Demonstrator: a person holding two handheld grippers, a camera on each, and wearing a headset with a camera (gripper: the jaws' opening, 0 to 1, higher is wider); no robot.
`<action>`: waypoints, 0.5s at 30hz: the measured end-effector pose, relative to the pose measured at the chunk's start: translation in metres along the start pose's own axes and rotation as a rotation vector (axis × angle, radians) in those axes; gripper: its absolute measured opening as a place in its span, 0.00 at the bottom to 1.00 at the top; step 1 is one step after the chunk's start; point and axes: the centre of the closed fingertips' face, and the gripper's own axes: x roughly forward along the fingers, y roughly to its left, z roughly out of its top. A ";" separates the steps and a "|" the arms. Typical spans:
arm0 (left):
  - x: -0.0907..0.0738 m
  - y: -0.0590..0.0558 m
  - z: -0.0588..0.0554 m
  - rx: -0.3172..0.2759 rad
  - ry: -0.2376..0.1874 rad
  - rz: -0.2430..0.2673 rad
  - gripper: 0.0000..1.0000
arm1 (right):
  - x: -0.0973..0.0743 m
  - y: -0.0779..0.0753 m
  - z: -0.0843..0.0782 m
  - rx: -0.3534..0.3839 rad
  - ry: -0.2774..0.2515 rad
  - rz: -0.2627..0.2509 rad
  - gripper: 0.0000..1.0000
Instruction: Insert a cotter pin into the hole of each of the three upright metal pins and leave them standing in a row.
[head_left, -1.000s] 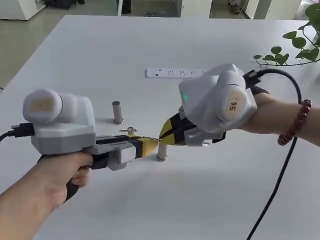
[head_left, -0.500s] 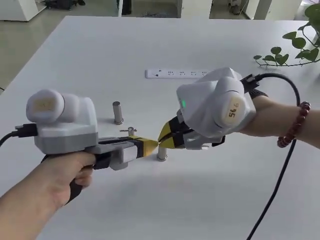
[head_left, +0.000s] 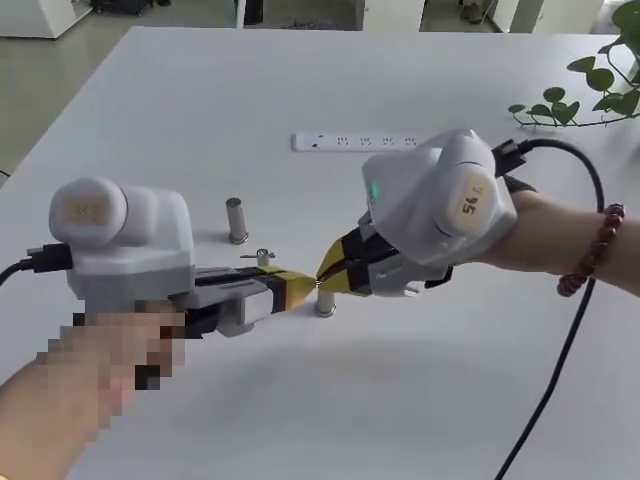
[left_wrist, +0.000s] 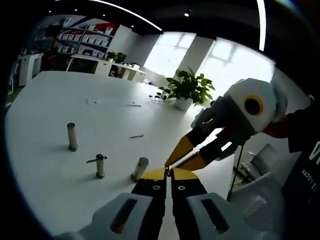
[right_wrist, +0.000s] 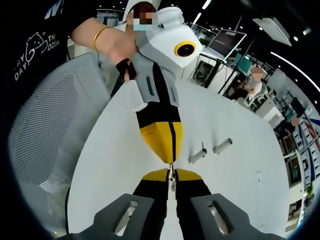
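change: almost none, left gripper (head_left: 308, 287) and right gripper (head_left: 326, 277) stay tip to tip at frame centre | jaws: both clenched on one cotter pin (right_wrist: 171, 176) | place: close to the nearest metal pin (head_left: 325, 303) top | task: likely regrasp before insertion; middle metal pin (head_left: 263, 262) already pinned, two left

The right gripper (right_wrist: 171, 176) is pinching a small cotter pin (right_wrist: 172, 182) between its yellow tips, low in the view. The left gripper (right_wrist: 170, 159) is reaching down from above, jaws pressed together and meeting the pin's upper end. A hand (right_wrist: 120, 47) wearing a gold bracelet is holding it. Just right of the tips, two metal pins (right_wrist: 222, 145) are sitting near each other on the white table (right_wrist: 115, 170), the nearer one (right_wrist: 196, 156) carrying a crosspiece.
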 end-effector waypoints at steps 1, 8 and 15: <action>-0.001 0.000 0.001 0.007 -0.002 -0.002 0.00 | 0.000 0.001 0.000 0.021 -0.010 0.005 0.01; -0.005 0.000 -0.003 0.055 0.015 -0.009 0.00 | -0.004 0.003 -0.005 0.272 -0.090 0.064 0.06; -0.010 -0.004 -0.014 0.161 0.057 -0.044 0.00 | -0.014 0.013 -0.010 0.508 -0.176 0.142 0.10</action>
